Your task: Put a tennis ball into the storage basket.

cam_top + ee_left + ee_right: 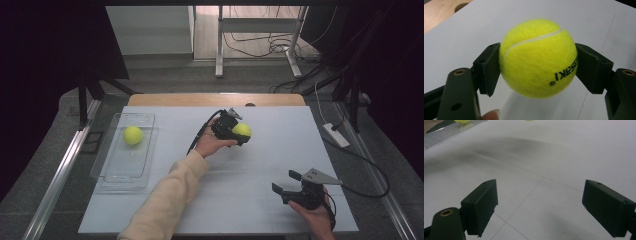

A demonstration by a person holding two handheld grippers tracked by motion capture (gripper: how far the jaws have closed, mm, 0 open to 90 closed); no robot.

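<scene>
— Nearest the high camera: what's there?

— Sleeve [167, 200], cream and soft, coming in from the bottom edge, reaching up across the table [240, 215]. That surface is white, smooth, matte, with faint thin seams; its wooden far strip shows beyond the sheet.

— Start at the left, then.

— Tray [102, 172], clear plastic, rectangular with rounded corners, close to the table's left edge. One ball [133, 135] lies in its far half, yellow-green and fuzzy.

— And the middle?

— Left gripper [239, 133], black, hard-edged, clamped on a second ball [537, 58]. In the left gripper view the flat pads [487, 71] press both sides of the felt; a white curved seam and black lettering show on it. It sits past the table's centre, with a shadow on the white surface under it. Broad bare sheet lies between it and the tray.

— Right side?

— Right gripper [284, 184], near the front right corner, jaws spread apart with nothing between them. Its grey three-cornered plate sits on top. In the right gripper view bare white surface stretches ahead of its blocky pads [482, 207], and the tray's edge shows far off.
</scene>
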